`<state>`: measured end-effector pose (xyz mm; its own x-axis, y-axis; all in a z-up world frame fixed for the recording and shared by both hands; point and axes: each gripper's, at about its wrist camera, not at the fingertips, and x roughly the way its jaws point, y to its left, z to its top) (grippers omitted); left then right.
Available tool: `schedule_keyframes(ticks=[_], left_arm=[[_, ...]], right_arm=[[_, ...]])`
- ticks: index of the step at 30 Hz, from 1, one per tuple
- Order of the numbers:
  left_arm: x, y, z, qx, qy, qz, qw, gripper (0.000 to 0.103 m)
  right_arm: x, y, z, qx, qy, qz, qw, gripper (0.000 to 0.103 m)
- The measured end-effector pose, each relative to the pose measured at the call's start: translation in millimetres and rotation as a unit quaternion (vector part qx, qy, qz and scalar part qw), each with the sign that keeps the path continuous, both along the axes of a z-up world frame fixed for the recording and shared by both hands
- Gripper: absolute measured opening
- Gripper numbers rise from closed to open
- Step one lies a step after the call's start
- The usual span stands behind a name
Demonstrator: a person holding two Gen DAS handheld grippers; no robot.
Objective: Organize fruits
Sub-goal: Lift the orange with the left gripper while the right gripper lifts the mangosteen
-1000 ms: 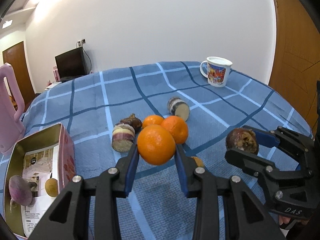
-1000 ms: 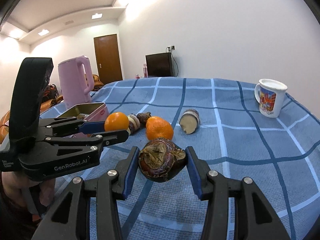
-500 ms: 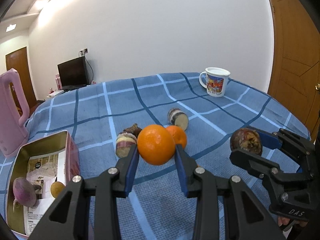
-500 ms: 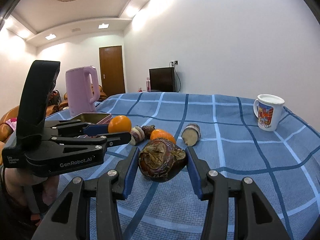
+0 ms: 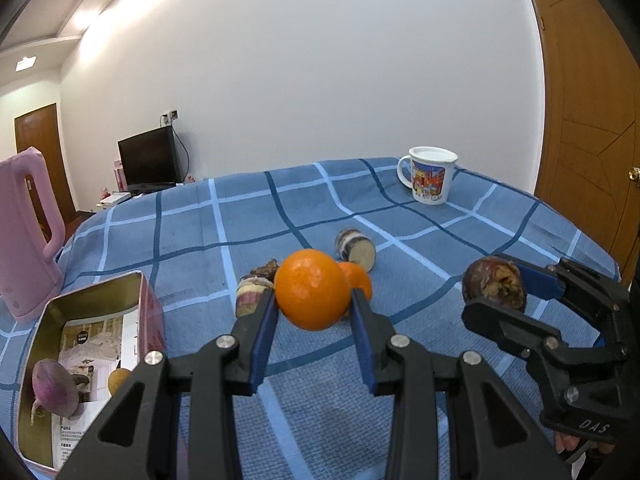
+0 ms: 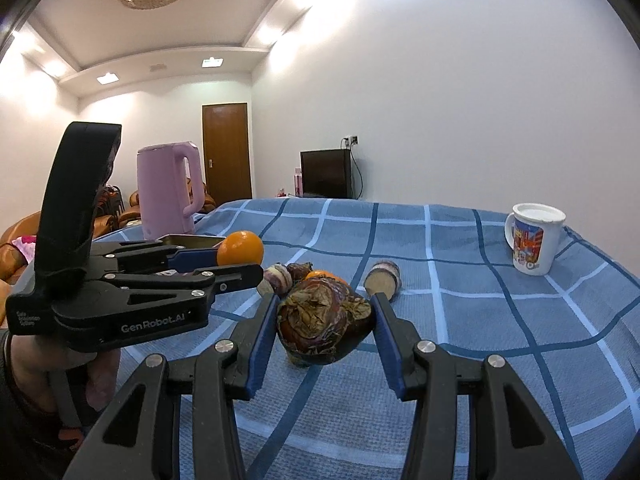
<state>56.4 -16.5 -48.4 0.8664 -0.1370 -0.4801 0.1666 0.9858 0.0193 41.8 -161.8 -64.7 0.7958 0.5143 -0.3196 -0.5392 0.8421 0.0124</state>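
My left gripper point(image 5: 314, 312) is shut on an orange point(image 5: 312, 289) and holds it above the blue checked cloth point(image 5: 280, 216). My right gripper point(image 6: 325, 330) is shut on a dark brown wrinkled fruit point(image 6: 322, 326), also held above the cloth; it shows at the right of the left wrist view point(image 5: 494, 285). The orange also shows in the right wrist view point(image 6: 240, 248). On the cloth lie another orange point(image 5: 358, 278), two purple-skinned cut pieces point(image 5: 250, 294) point(image 5: 356, 245) and a small dark fruit point(image 5: 267, 269). An open metal tin point(image 5: 92, 304) at lower left holds a purple root point(image 5: 54, 388) and a small yellow fruit point(image 5: 118, 378).
A pink kettle point(image 5: 24, 232) stands at the left behind the tin. A printed white mug point(image 5: 430, 180) stands at the far right of the table. A dark monitor point(image 5: 150, 160) is beyond the far edge. A wooden door point(image 5: 592, 100) is at the right.
Both grippers have risen and tilted up with their fruits still held; the table items sit lower in the views. One orange on the cloth is now hidden behind the held orange.
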Motion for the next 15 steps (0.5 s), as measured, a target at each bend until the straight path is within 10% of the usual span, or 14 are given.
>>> schedule_keyframes(ticks=[15], left_arm=[[-13, 4, 6, -0.01, -0.038, 0.003, 0.9992, 0.038]], right_arm=[[-4, -5, 2, 0.013, -0.018, -0.001, 1.0, 0.049]])
